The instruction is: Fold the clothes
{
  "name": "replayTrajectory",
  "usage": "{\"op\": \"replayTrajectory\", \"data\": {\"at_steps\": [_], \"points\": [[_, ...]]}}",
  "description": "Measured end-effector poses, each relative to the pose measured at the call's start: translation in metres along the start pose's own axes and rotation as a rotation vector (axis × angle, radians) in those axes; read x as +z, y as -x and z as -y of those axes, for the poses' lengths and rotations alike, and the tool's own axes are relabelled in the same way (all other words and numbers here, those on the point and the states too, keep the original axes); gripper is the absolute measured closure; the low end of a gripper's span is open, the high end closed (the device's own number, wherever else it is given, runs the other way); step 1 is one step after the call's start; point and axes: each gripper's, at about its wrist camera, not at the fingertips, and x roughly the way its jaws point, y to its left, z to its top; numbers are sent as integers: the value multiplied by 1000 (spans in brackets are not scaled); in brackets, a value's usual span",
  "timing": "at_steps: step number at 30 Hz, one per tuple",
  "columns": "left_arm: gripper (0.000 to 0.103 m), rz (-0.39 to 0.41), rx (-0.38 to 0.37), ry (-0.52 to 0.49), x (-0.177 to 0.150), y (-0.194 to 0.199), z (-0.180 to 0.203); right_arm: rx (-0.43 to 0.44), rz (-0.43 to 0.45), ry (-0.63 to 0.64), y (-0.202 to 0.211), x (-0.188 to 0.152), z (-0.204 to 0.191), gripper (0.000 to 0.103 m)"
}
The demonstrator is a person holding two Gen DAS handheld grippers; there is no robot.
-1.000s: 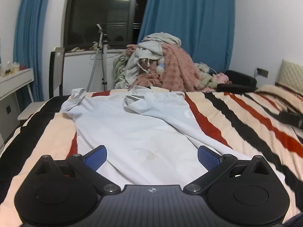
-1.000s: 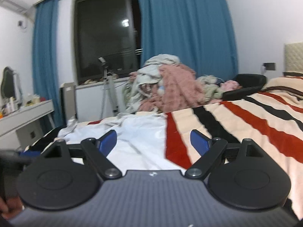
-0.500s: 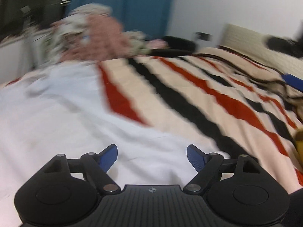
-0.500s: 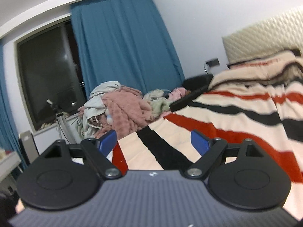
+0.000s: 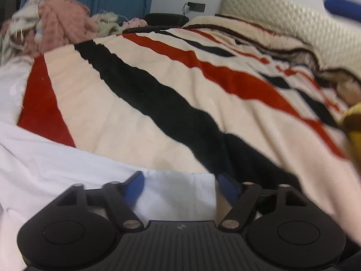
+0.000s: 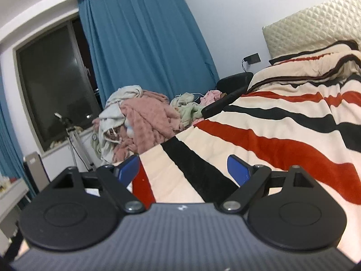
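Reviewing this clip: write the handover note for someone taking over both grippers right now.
Left gripper: open, empty, low over the near edge of the white garment, which lies on the striped blanket.
Right gripper: open, empty, over bare blanket, pointing toward the laundry pile by the window.
Done: no fold visible in these views.
Left: grip the garment's edge, fold it, then take on the pile.

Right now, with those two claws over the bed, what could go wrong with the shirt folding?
The left gripper is open at the corner of the white shirt, so it may pinch the striped blanket too. The right gripper points away over bare blanket, so the shirt may be lifted by one corner and bunch.
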Motion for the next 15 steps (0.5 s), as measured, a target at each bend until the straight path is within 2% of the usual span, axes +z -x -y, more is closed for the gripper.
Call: {"op": "replayTrajectory", "data": {"at_steps": [2,4,7,11,15], "points": [[86,13,5,11,1,3,-6,-13,3,2,-2,-1,1,16],[93,18,-32,72,4,14,-23,-25,5,4,-3,-2,2,16],[94,52,-47,122,13,54,-42,-45,9,6,-5,-3,4,16],[94,124,-93,168,19,136,-66,-63,12,13,-7,-5,4,17],[93,190,-69,179,1,226,-84,-28,1,48,-2,-7,-10,17]]}}
